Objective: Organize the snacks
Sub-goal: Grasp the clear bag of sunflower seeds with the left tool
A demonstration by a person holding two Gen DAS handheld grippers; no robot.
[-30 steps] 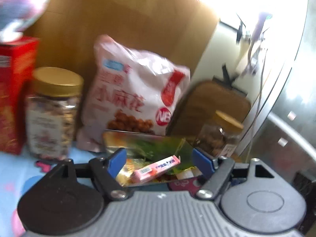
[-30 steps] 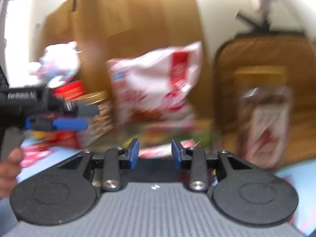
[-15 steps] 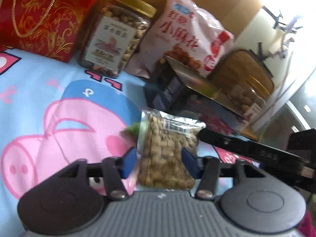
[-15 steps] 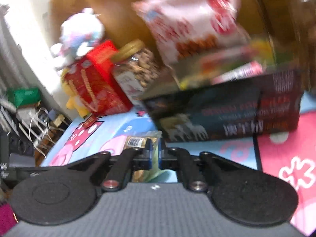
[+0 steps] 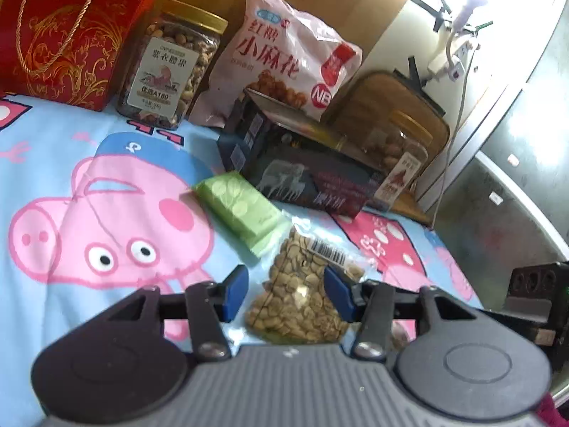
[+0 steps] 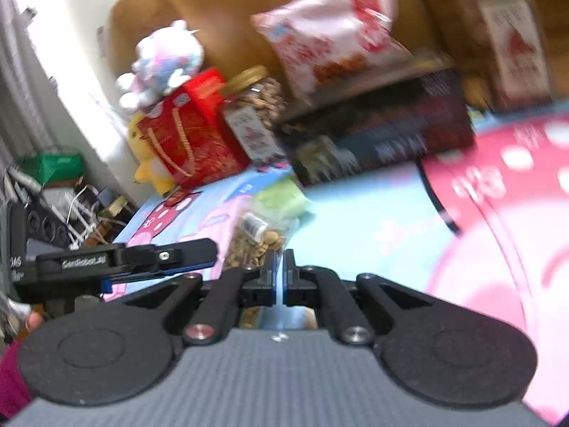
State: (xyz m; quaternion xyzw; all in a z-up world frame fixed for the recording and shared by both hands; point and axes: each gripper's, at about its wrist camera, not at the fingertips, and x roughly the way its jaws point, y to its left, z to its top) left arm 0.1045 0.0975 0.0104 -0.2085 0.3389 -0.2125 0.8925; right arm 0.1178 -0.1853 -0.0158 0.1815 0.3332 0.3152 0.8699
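Care suits this pick: left gripper (image 5: 286, 293), opening, straddles the clear peanut packet (image 5: 302, 299) untouched, right gripper (image 6: 280, 279) pressed together empty; centre it before squeezing.

Glossy clear plastic nut bag (image 5: 302, 295), matt printed cloth sheet (image 5: 71, 249), shiny pink snack bag (image 5: 284, 60)

Two low wrist views facing stacked snacks, sharing peanut packet (image 5: 302, 302)
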